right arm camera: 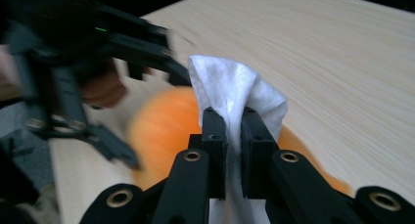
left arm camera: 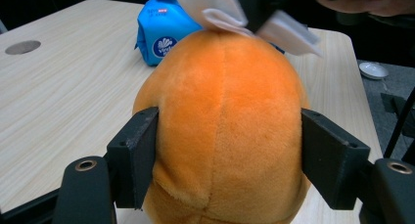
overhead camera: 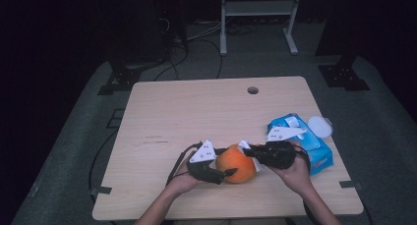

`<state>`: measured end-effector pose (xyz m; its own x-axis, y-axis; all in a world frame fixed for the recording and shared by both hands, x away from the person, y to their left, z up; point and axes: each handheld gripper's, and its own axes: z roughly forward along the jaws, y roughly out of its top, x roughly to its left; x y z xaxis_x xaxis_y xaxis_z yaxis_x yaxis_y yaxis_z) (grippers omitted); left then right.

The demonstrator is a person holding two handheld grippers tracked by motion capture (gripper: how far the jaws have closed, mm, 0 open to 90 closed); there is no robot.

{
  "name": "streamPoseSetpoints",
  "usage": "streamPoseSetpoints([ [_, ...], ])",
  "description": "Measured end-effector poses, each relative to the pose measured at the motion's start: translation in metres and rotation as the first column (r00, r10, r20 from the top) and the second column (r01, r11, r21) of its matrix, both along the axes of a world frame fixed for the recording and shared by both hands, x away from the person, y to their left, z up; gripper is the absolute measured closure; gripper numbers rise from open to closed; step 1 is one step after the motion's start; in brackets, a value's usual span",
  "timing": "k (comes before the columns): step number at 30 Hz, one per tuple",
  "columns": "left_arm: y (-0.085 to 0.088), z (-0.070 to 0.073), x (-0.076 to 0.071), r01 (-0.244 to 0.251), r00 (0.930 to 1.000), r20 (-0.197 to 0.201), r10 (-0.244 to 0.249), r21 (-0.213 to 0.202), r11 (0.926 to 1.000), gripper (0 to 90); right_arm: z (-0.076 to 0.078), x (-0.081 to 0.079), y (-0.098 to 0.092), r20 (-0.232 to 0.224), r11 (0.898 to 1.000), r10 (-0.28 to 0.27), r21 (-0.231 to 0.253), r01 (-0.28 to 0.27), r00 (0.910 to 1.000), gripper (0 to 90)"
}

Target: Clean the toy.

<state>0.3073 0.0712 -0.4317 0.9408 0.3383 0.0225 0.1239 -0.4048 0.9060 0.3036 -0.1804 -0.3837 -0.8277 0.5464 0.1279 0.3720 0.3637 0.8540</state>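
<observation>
A round orange plush toy, fuzzy like a stuffed pumpkin or ball (overhead camera: 237, 165), is sat near the front edge of the pale wooden table (overhead camera: 196, 112), right between the two hand-held grippers. It's gripped on both sides by the left gripper (left arm camera: 229, 158): in the left gripper view the two black pads are pushed against the plush's flanks, and the fabric looks slightly squeezed where the pads (left arm camera: 139, 150) meet it. The seam down the middle of the toy is seen dead centre there. A crumpled white wipe (right arm camera: 230, 94) is pinched tight by the right gripper (right arm camera: 233, 131), with its jaws nearly pressed together and the cloth bunched up above them and trailing down below. In the high view that wipe is held against the upper right side of the toy, and in the left gripper view it's seen touching the top of the plush. A blue soft pack of wet wipes (overhead camera: 307, 141) is lying on the table just beyond the right hand (overhead camera: 295, 173), with a white round lid (overhead camera: 319, 125) at its far corner.
</observation>
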Motion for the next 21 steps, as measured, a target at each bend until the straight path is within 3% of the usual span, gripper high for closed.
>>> streamPoseSetpoints([
  [3, 0.003, -0.003, 0.003, 0.011, 0.9996, -0.024, -0.012, -0.029, 0.9995, 20.9, 0.001, -0.006, 0.009, 0.033, 0.998, 0.024, -0.053, -0.023, 0.9992, 81.9],
  [5, 0.008, -0.005, 0.006, 0.007, 0.9992, -0.040, -0.009, -0.062, 0.9981, 15.6, -0.003, -0.003, 0.006, 0.020, 0.998, 0.021, -0.054, -0.020, 0.9996, 82.0],
  [7, 0.011, -0.007, 0.010, -0.002, 0.9985, -0.055, -0.001, -0.054, 0.9986, 9.6, -0.005, 0.001, -0.002, 0.005, 0.999, 0.001, -0.041, -0.001, 1.0000, 82.0],
  [11, 0.011, -0.018, 0.015, 0.008, 0.9953, -0.097, -0.011, -0.033, 0.9994, 7.9, -0.005, 0.004, -0.015, -0.008, 0.999, -0.029, -0.016, 0.029, 0.9995, 82.0],
  [13, 0.007, -0.019, 0.013, 0.024, 0.9970, -0.073, -0.027, -0.036, 0.9991, 16.0, -0.006, 0.005, -0.015, -0.017, 1.000, -0.025, -0.005, 0.025, 0.9995, 81.9],
  [16, 0.004, -0.009, 0.008, 0.007, 0.9989, -0.047, -0.010, -0.047, 0.9989, 29.6, -0.003, 0.003, -0.011, -0.009, 0.999, -0.037, -0.005, 0.037, 0.9993, 82.1],
  [18, 0.005, 0.001, 0.005, 0.009, 0.9993, -0.037, -0.012, -0.084, 0.9964, 32.6, 0.003, 0.001, -0.013, 0.003, 0.999, -0.037, 0.023, 0.037, 0.9993, 82.1],
  [21, 0.012, 0.018, 0.002, 0.013, 0.9982, -0.056, -0.020, -0.126, 0.9920, 32.9, 0.009, -0.001, -0.015, 0.018, 0.999, -0.037, 0.040, 0.036, 0.9991, 82.0],
])
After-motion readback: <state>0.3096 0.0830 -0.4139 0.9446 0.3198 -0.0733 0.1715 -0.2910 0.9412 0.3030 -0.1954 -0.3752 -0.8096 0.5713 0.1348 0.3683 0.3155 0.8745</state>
